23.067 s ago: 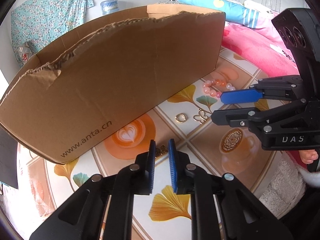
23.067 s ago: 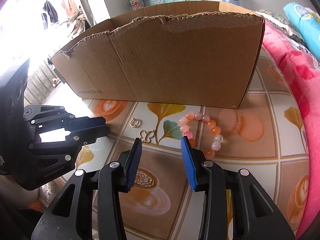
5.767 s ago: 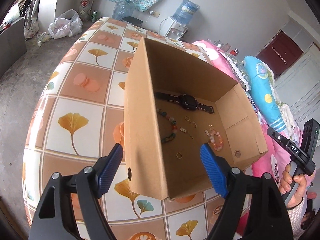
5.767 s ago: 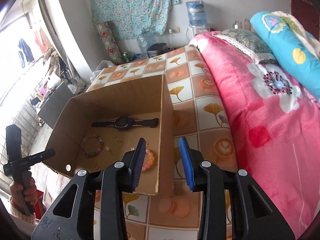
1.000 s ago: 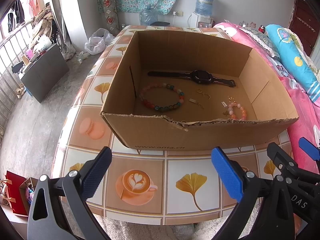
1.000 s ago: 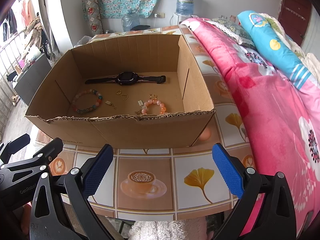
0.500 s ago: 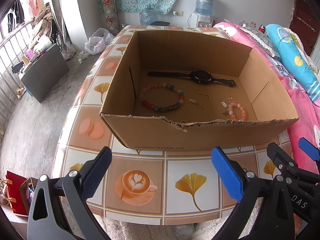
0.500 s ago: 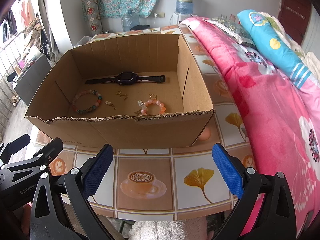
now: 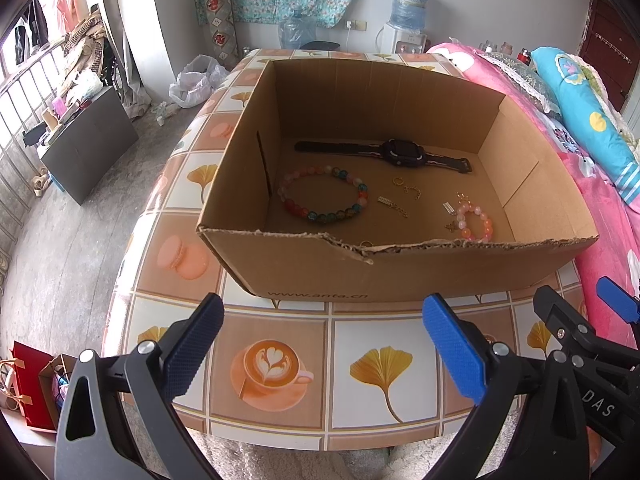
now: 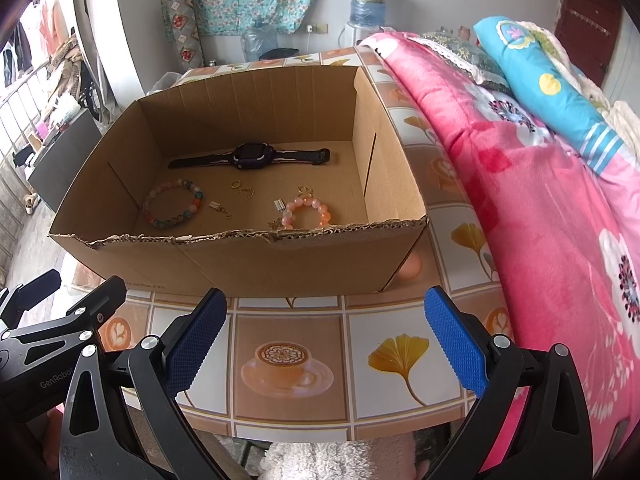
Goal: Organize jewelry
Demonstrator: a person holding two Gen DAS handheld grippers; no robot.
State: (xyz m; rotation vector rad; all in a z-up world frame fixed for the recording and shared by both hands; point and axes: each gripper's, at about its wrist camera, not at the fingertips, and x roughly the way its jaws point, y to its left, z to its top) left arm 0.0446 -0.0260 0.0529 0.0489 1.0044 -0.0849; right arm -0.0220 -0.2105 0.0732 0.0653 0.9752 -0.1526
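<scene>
jewelry, all inside cardboard box (image 9: 400, 276) at frame centre: black watch (image 9: 400, 154), multicolour bead bracelet (image 9: 324, 198), pink bead bracelet (image 9: 476, 222), small gold pieces (image 9: 406, 192). nothing loose on patterned table (image 9: 280, 364). left gripper (image 9: 326, 346) and right gripper (image 10: 326, 344), low in frame, spread wide, empty. task apparently complete.

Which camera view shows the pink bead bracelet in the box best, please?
The left wrist view: the whole pink bracelet shows above the torn front wall of the box. In the right wrist view, that wall cuts off the near edge of the bracelet.
</scene>
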